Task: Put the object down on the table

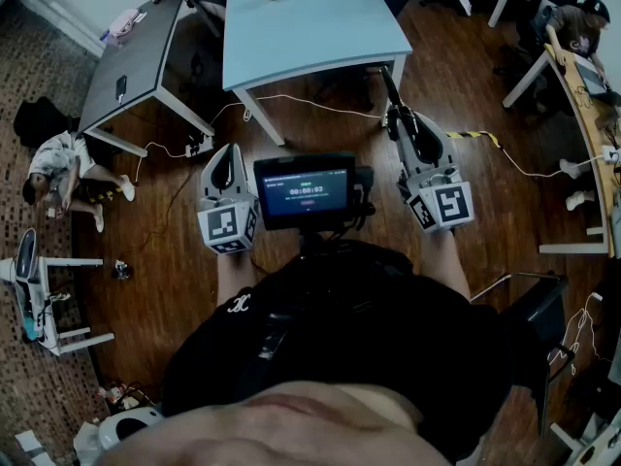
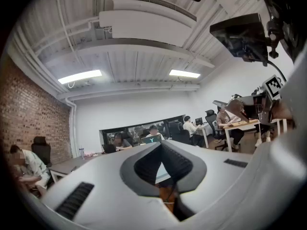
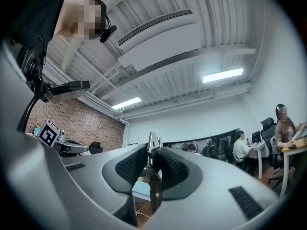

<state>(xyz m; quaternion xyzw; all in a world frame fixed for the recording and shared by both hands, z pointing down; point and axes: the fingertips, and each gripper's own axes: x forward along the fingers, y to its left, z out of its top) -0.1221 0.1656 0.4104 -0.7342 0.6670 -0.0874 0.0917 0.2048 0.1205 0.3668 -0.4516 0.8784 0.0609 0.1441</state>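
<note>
Right gripper (image 3: pixel 151 152) is clamping a slim object (image 3: pixel 151 143) between its pads (image 3: pixel 128 169); the jaws are standing narrow and pressing on it from both sides. The object is standing upright along the jaws, with its metal tip poking out past them. Its lower part is sinking into shadow between the pads, so what kind of thing it is cannot be told. In the head view it is showing only as a dark stick reaching forward from the jaws, hard to separate from the brown floor (image 1: pixel 320 129) behind it. It is hanging in the air and pointing toward the near right leg of the light-blue counter (image 1: pixel 310 37), not resting on the top. Whether it is touching the leg cannot be told.

Left gripper (image 2: pixel 161 146) is holding nothing. Its jaw tips are meeting, leaving only a hollow between the pads, through which a strip of counter and floor is showing.

Both grippers are pointing forward, one on either side of a small screen (image 1: pixel 306 192) mounted at the person's chest. The person's dark torso (image 1: pixel 340 357) is filling the lower head view. A white cable (image 1: pixel 320 105) is trailing over the floor near the counter's front edge. A grey counter (image 1: pixel 136 56) is standing to the left.
</note>
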